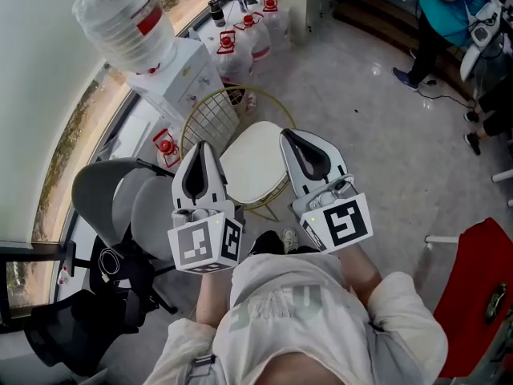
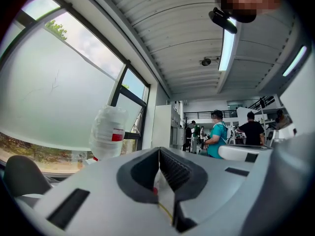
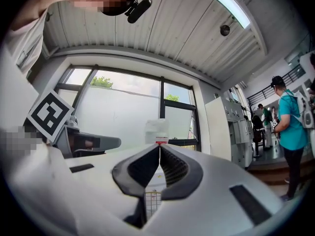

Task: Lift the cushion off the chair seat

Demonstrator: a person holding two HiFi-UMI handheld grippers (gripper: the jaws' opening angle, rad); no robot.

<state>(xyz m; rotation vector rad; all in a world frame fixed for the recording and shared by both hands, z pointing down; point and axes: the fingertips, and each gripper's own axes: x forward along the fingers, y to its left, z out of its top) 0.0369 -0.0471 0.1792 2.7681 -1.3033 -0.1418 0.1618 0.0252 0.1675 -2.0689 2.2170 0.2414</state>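
My left gripper (image 1: 201, 147) is fully closed: its jaw pads meet tip to tip, with nothing clamped between them. My right gripper (image 1: 288, 137) is in the same condition, pads together and empty. Both point forward, side by side and apart from each other. The cushion (image 1: 255, 163), white and round, lies flat on the seat of the gold wire chair (image 1: 210, 119). In the head view it appears between the two gripper tips and below them. A water dispenser (image 1: 183, 74) carrying an inverted bottle (image 1: 124, 18) stands beyond the chair. A grey office chair (image 1: 108, 189) stands at the left.
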